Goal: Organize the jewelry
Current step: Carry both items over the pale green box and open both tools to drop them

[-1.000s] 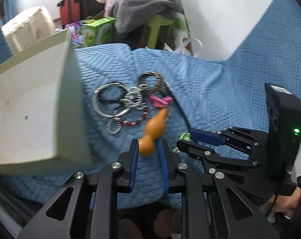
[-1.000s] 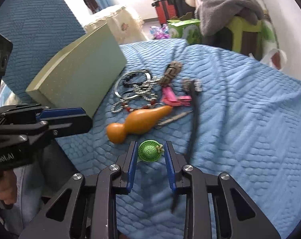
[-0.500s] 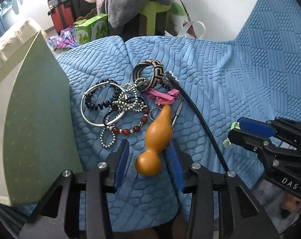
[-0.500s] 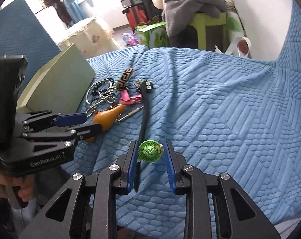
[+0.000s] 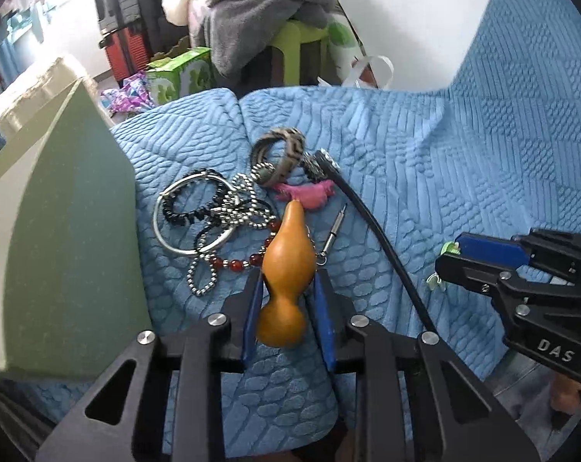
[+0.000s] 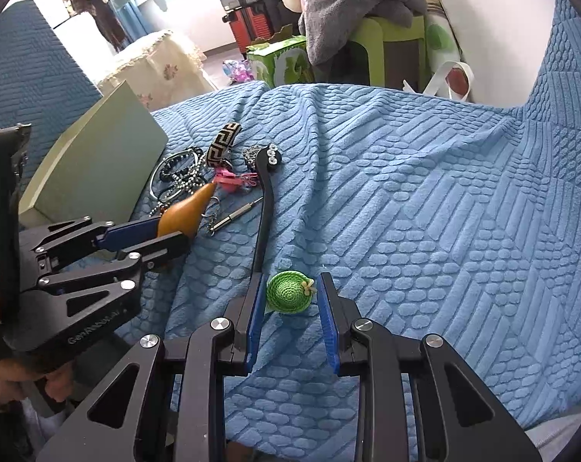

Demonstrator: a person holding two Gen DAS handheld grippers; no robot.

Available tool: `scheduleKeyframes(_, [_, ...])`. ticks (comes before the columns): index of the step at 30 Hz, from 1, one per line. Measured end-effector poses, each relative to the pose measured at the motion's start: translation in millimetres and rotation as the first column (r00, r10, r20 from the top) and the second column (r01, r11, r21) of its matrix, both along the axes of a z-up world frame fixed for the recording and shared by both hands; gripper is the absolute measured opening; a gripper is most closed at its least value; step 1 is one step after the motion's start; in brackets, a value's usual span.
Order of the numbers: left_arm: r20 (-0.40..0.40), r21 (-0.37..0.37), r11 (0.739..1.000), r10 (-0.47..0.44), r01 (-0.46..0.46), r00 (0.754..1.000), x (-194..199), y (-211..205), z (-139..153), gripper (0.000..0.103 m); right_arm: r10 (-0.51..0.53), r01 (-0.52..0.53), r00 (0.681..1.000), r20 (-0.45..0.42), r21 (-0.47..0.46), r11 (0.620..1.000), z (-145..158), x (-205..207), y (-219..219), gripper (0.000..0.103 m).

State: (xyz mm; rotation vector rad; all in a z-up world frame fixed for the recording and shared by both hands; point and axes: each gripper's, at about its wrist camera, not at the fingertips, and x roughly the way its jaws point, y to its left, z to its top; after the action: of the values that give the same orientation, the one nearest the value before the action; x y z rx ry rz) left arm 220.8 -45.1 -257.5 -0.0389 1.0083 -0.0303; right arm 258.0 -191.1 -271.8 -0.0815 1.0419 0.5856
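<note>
My left gripper [image 5: 288, 288] is shut on an orange gourd pendant [image 5: 286, 273], lifted slightly over the blue quilted cover [image 5: 444, 177]; it also shows in the right wrist view [image 6: 182, 217]. My right gripper [image 6: 290, 296] holds a small green woven hat charm [image 6: 288, 292] between its blue pads [image 6: 255, 304]; the left wrist view shows that gripper [image 5: 483, 254] at the right. Behind the gourd lie a silver bangle [image 5: 174, 227], bead chains [image 5: 244, 211], a patterned band [image 5: 290, 150], a pink clip [image 5: 309, 194] and a black strap [image 5: 375, 231].
A pale green box [image 5: 59, 211] stands at the left, close to the jewelry pile; it also shows in the right wrist view [image 6: 97, 169]. Beyond the cover's far edge are a green stool with grey clothes [image 6: 367, 0], a green carton [image 6: 282, 61] and suitcases.
The left gripper has closed on the gourd and lifted it off the pile. The right gripper, holding the green hat charm, has drawn back to the right, away from the jewelry.
</note>
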Motion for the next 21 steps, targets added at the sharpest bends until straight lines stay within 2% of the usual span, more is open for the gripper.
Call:
scheduleKeyframes(7, [0.056,-0.057,0.994,0.098,-0.095,0.994,-15.9,21.4,21.1,0.027,-0.024,0.024,1.0,-0.008,-0.012,1.0,4.2,-5.0,1.5,0.025])
scheduleKeyframes(17, [0.045,-0.076,0.982,0.178,-0.174,0.983,-28.9,35.6,24.5,0.027,-0.043,0.045,0.998,0.039,-0.053,0.998,23.0,-24.7,9.8,0.025])
scheduleKeyframes(21, [0.039,-0.115,0.978,0.181,-0.176,0.983,-35.6,40.5,30.3,0.027,-0.061,0.063,0.998,0.031,-0.06,0.996,26.2,-26.6,8.8,0.025])
